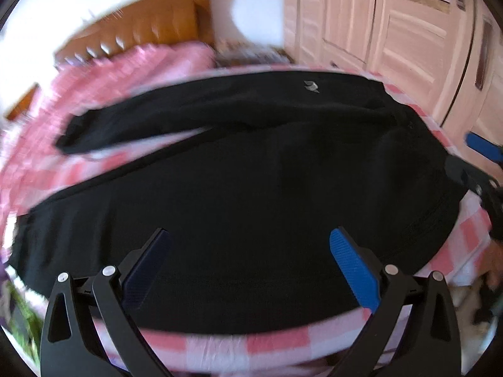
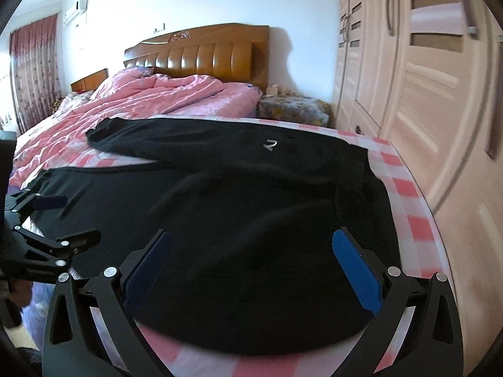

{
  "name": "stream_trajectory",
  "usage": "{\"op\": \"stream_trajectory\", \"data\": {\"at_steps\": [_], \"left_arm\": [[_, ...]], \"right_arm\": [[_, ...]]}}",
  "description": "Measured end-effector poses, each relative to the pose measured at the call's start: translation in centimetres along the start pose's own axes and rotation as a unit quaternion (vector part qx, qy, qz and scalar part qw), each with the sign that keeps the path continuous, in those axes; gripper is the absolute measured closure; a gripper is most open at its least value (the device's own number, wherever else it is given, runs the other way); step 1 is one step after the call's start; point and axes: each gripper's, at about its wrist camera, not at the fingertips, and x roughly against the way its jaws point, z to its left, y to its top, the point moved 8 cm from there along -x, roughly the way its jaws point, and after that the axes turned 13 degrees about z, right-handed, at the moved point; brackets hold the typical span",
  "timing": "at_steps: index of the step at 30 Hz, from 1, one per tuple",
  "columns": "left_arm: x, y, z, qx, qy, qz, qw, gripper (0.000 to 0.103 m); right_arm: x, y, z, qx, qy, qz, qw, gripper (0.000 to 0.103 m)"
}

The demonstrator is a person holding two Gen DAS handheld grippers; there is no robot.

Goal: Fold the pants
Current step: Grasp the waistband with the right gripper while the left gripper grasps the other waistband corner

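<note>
1. Nearest the lens in each wrist view is that claw's own pair of fingers, spread wide with nothing between them: the left claw (image 1: 250,264) and the right claw (image 2: 251,265) are both released and hang just over the near edge of the pants (image 1: 251,188).
2. The black pants (image 2: 220,194) lie spread flat on the pink-and-white checked sheet (image 2: 405,188) at the foot of the bed, directly ahead of both claws.
3. Left to right, the long axis runs across the views: two legs fan out to the left, the far leg (image 2: 132,138) split from the near one by a wedge of sheet, and the waistband end (image 2: 361,169) sits to the right.
4. In the right wrist view the left claw (image 2: 53,223) stands over the near leg's end, so by my judgement it is the nearer one to the leg ends, and the right claw to the waist.
5. A small grey logo (image 2: 269,145) marks the far leg's upper part.
</note>
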Motion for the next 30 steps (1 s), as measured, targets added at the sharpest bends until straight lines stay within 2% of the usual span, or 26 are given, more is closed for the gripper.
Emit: {"op": "stream_trajectory", "data": {"at_steps": [3, 6, 9, 12, 13, 15, 18, 20, 21, 23, 25, 27, 28, 30], "left_arm": [[-2.4, 4.0, 0.7, 0.010, -0.045, 0.063, 0.9970, 0.002], [-3.5, 9.3, 1.5, 0.022, -0.094, 0.084, 0.9918, 0.002], [-4.4, 15.0, 2.7, 0.026, -0.108, 0.069, 0.9914, 0.002], [-5.3, 20.7, 3.8, -0.009, -0.116, 0.017, 0.9930, 0.002], [-5.6, 22.6, 4.5, -0.021, -0.115, -0.011, 0.9931, 0.002], [-6.4, 25.1, 5.3, -0.047, -0.113, -0.037, 0.9918, 0.002], [-9.2, 27.5, 5.6, -0.121, -0.126, -0.006, 0.9847, 0.002], [-10.8, 28.7, 6.0, -0.175, -0.112, 0.001, 0.9783, 0.002], [-11.3, 29.0, 6.0, -0.202, -0.104, -0.001, 0.9739, 0.002], [-12.1, 29.2, 5.5, -0.268, -0.105, -0.004, 0.9579, 0.002], [-13.3, 29.2, 5.1, -0.322, -0.088, -0.004, 0.9426, 0.002], [-14.9, 29.4, 5.2, -0.369, -0.083, 0.006, 0.9257, 0.005], [-15.7, 29.5, 5.0, -0.395, -0.092, 0.019, 0.9137, 0.010], [-17.0, 29.8, 4.8, -0.414, -0.110, 0.042, 0.9025, 0.015]], "right_arm": [[-2.7, 3.3, -3.2, 0.002, 0.002, 0.017, 1.000, 0.004], [-6.7, 7.6, -7.3, -0.013, 0.023, 0.045, 0.999, 0.004], [-10.1, 11.1, -10.1, -0.019, 0.058, 0.064, 0.996, 0.004], [-14.3, 15.0, -12.3, 0.010, 0.070, 0.087, 0.994, 0.004], [-15.4, 15.6, -12.6, 0.021, 0.073, 0.096, 0.992, 0.004], [-18.6, 16.7, -13.1, 0.054, 0.074, 0.129, 0.987, 0.004], [-22.1, 17.6, -13.8, 0.084, 0.096, 0.162, 0.979, 0.004], [-23.7, 17.8, -14.0, 0.104, 0.112, 0.175, 0.973, 0.004], [-24.3, 18.0, -13.9, 0.112, 0.120, 0.180, 0.970, 0.004], [-25.5, 18.2, -14.1, 0.126, 0.142, 0.194, 0.962, 0.004], [-26.1, 18.3, -13.9, 0.141, 0.164, 0.202, 0.955, 0.012], [-26.5, 18.1, -13.8, 0.158, 0.168, 0.210, 0.950, 0.029], [-26.7, 17.8, -13.8, 0.169, 0.166, 0.216, 0.947, 0.031], [-26.4, 17.6, -13.9, 0.180, 0.177, 0.215, 0.943, 0.038]]}}
